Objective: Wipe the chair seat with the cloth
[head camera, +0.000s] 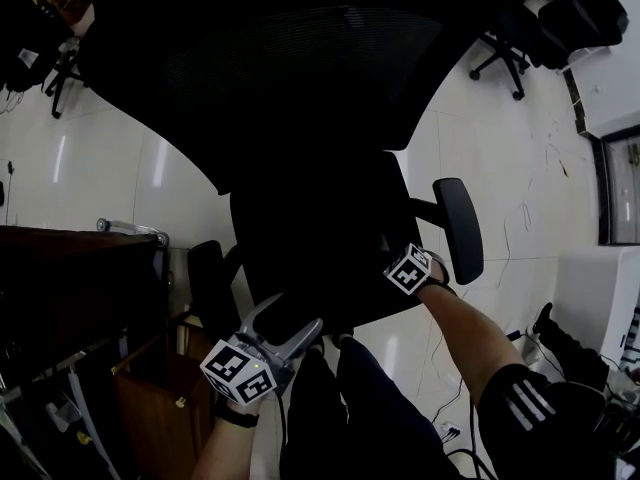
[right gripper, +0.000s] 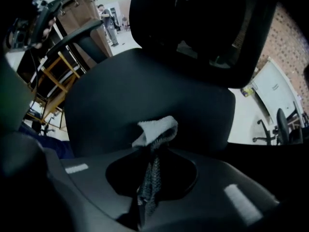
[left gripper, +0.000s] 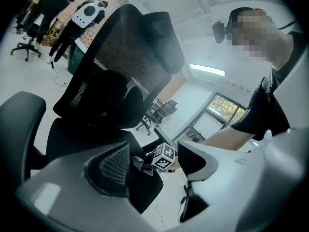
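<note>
A black office chair fills the head view, its seat point(head camera: 320, 238) dark below the mesh backrest point(head camera: 290, 68). My right gripper point(head camera: 400, 273) hovers over the seat's front right part and is shut on a small pale cloth point(right gripper: 157, 129). The cloth sticks out past its jaws toward the seat point(right gripper: 145, 91). My left gripper point(head camera: 292, 316) hangs open with nothing in it, just off the seat's front left edge. In the left gripper view the cloth point(left gripper: 140, 164) and the right gripper's marker cube point(left gripper: 165, 157) show between the open jaws, above the seat point(left gripper: 87, 132).
Armrests stand at both sides of the seat point(head camera: 460, 228) point(head camera: 208, 283). A dark desk point(head camera: 70, 278) with a wooden cabinet point(head camera: 150, 398) sits at the left. Other office chairs point(head camera: 520, 28) stand at the back right. The person's legs point(head camera: 360, 408) are close to the seat's front.
</note>
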### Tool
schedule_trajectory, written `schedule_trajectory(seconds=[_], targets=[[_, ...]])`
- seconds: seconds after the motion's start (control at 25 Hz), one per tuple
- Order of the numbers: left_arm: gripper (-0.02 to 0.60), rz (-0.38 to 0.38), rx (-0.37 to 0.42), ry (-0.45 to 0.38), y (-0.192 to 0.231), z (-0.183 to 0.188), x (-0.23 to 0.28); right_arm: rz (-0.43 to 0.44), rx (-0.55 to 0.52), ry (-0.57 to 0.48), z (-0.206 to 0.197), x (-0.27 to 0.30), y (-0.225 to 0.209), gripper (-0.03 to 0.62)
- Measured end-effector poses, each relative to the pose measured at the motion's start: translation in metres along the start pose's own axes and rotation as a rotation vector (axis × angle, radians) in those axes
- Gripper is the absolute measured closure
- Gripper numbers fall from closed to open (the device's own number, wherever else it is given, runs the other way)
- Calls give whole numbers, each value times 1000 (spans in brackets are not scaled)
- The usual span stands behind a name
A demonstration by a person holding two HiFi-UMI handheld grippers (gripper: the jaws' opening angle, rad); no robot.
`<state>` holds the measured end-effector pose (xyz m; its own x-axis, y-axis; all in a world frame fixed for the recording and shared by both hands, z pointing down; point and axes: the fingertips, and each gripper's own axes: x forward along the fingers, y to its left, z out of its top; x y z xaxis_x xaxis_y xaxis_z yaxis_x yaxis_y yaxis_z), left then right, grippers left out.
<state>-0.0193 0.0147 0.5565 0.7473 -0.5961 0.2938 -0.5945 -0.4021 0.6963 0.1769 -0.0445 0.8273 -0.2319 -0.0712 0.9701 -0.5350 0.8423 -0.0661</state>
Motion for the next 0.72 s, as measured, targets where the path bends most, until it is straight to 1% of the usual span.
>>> schedule_trajectory(seconds=[0.08,0.16,0.28,0.4,0.48,0.56,0.64,0.72], targets=[[249,11,-3,7,1,-2,-5,64,42,-53,23,-1,27,563],[249,30,-7,8,4,-5,-14,161,42,-122,56,3,72,563],[249,64,-12,-5,12,-5,-31,282,-39,-193,104,12,149,563],[249,103,-13,-22,23,-3,-50,372,-119,-212,133,23,222,563],[249,129,-13,-20,28,-2,-59,418,-162,-214,143,29,262,563],[249,143,-12,-20,33,-4,-63,437,-228,-193,141,38,290,563],[249,156,-15,-26,39,-5,-64,439,-294,-166,135,46,306,563],[249,161,-18,-26,42,-6,-62,443,-296,-170,132,49,310,563]])
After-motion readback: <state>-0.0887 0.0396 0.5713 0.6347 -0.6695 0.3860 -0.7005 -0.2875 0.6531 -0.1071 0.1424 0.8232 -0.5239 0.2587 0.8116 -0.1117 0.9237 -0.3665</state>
